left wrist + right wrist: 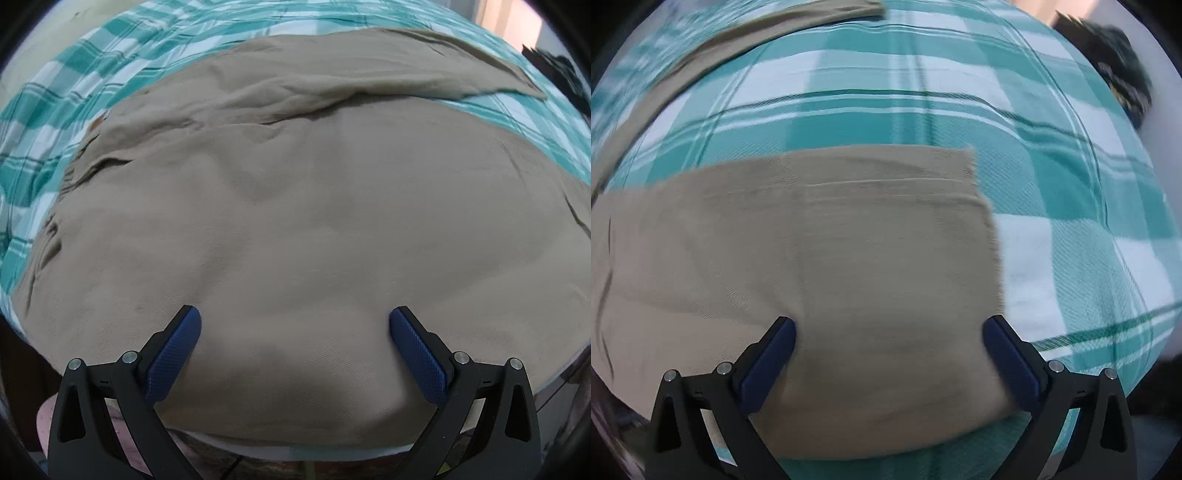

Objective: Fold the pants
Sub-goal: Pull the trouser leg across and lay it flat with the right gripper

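Khaki pants [295,206] lie spread on a teal and white checked sheet [74,85]. In the left wrist view they fill most of the frame, with one leg stretching to the far right. My left gripper [294,325] is open just above the cloth near its front edge, holding nothing. In the right wrist view a leg end of the pants [827,258] lies flat, its hem at the right, and the other leg [738,33] runs across the top left. My right gripper [889,336] is open over this leg end, holding nothing.
The checked sheet [1052,184] stretches to the right of the leg end. A dark object [1123,74] sits at the far right edge of the bed, and also shows in the left wrist view [561,77]. The bed's front edge [295,448] lies just below the left gripper.
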`<state>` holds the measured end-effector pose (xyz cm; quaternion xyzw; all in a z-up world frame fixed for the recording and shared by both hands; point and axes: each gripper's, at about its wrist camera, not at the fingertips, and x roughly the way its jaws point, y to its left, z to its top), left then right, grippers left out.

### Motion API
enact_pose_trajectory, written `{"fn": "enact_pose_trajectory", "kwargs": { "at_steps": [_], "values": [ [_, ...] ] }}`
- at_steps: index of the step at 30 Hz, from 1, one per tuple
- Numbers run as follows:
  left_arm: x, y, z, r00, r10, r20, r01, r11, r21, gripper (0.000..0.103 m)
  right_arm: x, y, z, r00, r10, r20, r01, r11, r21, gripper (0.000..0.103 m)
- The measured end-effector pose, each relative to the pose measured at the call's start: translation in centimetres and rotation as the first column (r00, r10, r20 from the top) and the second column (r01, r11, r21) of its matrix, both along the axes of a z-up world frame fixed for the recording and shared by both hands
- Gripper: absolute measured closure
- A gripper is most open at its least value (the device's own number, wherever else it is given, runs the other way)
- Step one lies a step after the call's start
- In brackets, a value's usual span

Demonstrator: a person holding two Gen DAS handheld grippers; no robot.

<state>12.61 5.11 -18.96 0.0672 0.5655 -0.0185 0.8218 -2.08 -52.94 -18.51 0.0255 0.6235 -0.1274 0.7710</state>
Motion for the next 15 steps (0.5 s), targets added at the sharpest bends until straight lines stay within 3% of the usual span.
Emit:
{"fn": "enact_pose_trajectory", "kwargs": {
  "at_steps": [3, 8, 12, 15],
  "values": [
    [-0.3, -0.2, 1.2, 1.0, 0.026, 0.004, -0.026, 1.0, -0.007, 0.002, -0.6, 0.7, 0.8, 1.0, 0.006, 0.005, -0.006, 0.998, -0.062, 0.004],
    [0.9, 0.9, 5.2, 0.995, 0.059, 0.077, -0.05, 0.992, -0.112, 0.001, -2.0, 3.4, 5.3, 0.995, 0.041, 0.086, -0.03, 0.991, -0.13, 0.007],
    [7.6, 2.7, 7.4, 0.976, 0.138, 0.17, -0.115, 0.984, -0.136, 0.001, 2.1, 6.4, 8.8, 0.98, 0.093, 0.176, -0.077, 0.993, -0.093, 0.007],
    [12.6, 3.7, 6.5, 0.956, 0.21, 0.207, -0.191, 0.976, -0.106, 0.001, 9.1, 10.9, 10.7, 0.953, 0.131, 0.274, -0.126, 0.991, -0.036, 0.007]
  ]
}}
